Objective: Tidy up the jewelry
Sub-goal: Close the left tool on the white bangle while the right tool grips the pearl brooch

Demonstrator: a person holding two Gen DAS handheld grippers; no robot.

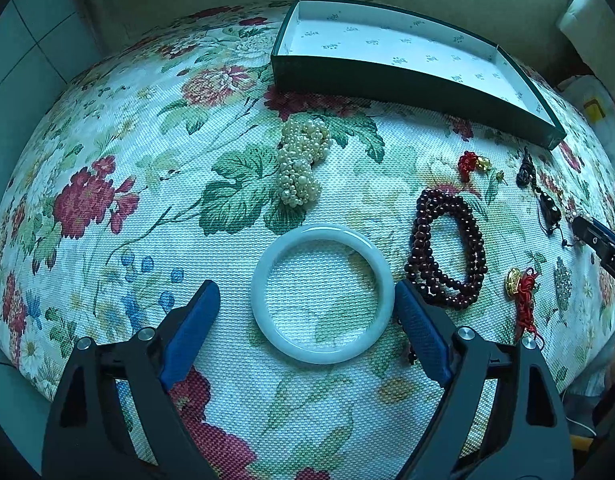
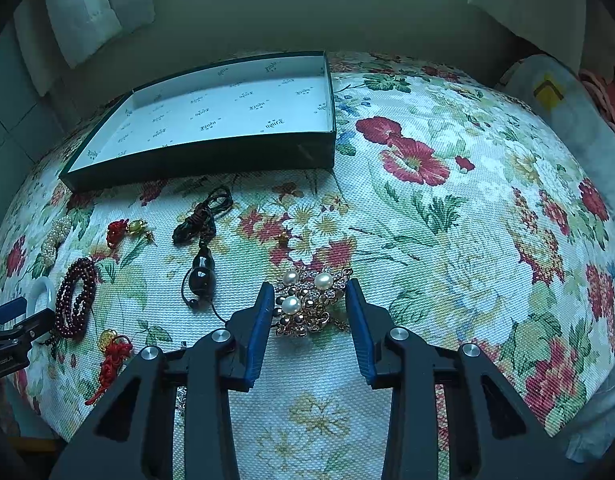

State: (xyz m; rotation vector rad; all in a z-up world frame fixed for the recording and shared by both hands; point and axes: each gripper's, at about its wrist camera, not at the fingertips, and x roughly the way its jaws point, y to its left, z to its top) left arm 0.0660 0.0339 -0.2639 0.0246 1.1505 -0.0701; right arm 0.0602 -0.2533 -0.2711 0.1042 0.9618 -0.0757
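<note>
A pale jade bangle (image 1: 321,294) lies flat on the floral cloth between the open jaws of my left gripper (image 1: 307,294). A cream pearl cluster (image 1: 301,162) lies beyond it and a dark red bead bracelet (image 1: 447,250) to its right. My right gripper (image 2: 310,294) is open around a gold brooch with three pearls (image 2: 307,304), not touching it. A black cord pendant (image 2: 201,256) and two red knot charms (image 2: 125,230) (image 2: 113,354) lie to its left. An empty dark green box (image 2: 211,120) stands at the back.
The floral table (image 2: 447,240) ends close behind the box (image 1: 407,60), against a pale wall. White cushions (image 2: 95,4) sit at the back. A white bag with a yellow mark (image 2: 547,92) lies off the right edge. My right gripper's tip shows at the far right of the left wrist view (image 1: 603,240).
</note>
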